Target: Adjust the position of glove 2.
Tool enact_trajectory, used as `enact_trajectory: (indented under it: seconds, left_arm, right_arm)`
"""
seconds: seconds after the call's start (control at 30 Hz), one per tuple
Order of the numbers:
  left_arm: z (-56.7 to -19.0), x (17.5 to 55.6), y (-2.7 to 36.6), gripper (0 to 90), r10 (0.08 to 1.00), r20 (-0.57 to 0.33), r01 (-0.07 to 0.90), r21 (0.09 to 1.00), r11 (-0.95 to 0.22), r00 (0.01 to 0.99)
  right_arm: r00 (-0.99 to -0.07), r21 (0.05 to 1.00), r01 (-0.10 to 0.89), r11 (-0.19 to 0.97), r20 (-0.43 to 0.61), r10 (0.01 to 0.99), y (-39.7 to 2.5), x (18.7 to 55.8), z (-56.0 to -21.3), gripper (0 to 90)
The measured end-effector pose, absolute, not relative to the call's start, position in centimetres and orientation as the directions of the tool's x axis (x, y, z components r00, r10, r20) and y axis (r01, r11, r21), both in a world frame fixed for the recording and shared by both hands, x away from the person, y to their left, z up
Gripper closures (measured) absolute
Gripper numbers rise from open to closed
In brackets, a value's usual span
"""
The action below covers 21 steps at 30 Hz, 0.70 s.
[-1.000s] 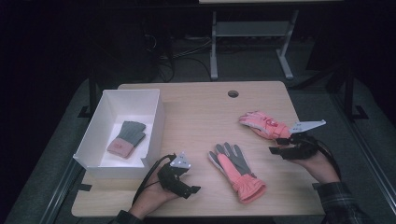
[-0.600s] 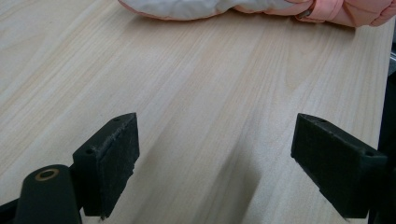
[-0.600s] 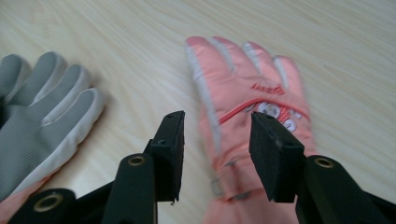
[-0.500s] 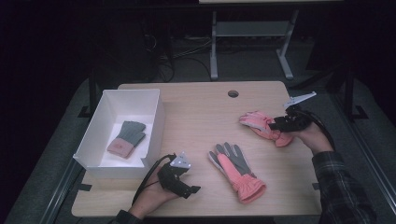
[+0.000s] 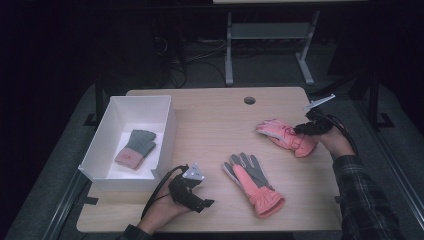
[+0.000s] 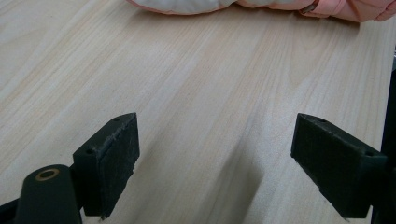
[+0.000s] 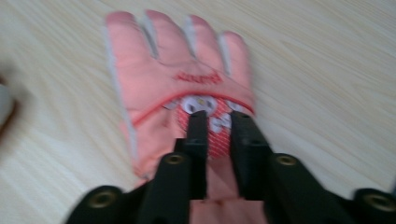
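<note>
A pink glove [image 5: 282, 134] lies back up at the right of the wooden table [image 5: 210, 120]. My right gripper [image 5: 301, 128] is shut on it from the cuff side. In the right gripper view the jaws pinch the patterned red patch on the glove [image 7: 177, 60], and the right gripper [image 7: 217, 119] has fabric between its tips. A second pink glove [image 5: 252, 182] lies palm up with its grey palm showing, near the front middle. My left gripper [image 5: 204, 202] rests low on the table to that glove's left. The left gripper [image 6: 215, 158] is open over bare wood, with the glove's edge [image 6: 261, 5] beyond it.
A white box [image 5: 167, 125] stands at the table's left and holds a grey and pink glove [image 5: 136, 147]. A round cable hole [image 5: 249, 100] is near the far edge. Bare wood lies between the box and the two gloves.
My right hand has moved away from the near side and up over the right glove, and its jaws now pinch the glove's back. The left gripper has stayed put.
</note>
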<state>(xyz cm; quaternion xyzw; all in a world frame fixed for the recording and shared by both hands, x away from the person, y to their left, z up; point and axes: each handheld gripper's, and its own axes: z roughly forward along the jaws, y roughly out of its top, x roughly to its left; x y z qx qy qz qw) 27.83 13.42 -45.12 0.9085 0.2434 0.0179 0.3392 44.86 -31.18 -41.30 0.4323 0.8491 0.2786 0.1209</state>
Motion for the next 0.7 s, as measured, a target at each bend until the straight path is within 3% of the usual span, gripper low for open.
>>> enact_trajectory:
  seconds: [0.03,0.33,0.7]
  left_arm:
    - [-45.1,27.8,13.4,14.9,0.457,-0.132,0.431,0.625,-0.651,0.880]
    - [-45.2,27.8,13.3,15.0,0.452,-0.128,0.427,0.621,-0.657,0.883]
    - [-45.2,27.7,13.3,15.1,0.449,-0.132,0.427,0.621,-0.657,0.884]
  right_arm:
    - [-0.590,0.574,0.670,0.471,0.026,0.807,-31.5,44.9,-41.4,90.0]
    - [-0.504,0.538,0.716,0.445,-0.043,0.863,-33.5,45.4,-42.6,90.0]
    - [-0.541,0.513,0.733,0.447,0.041,0.840,-34.1,43.4,-44.3,90.0]
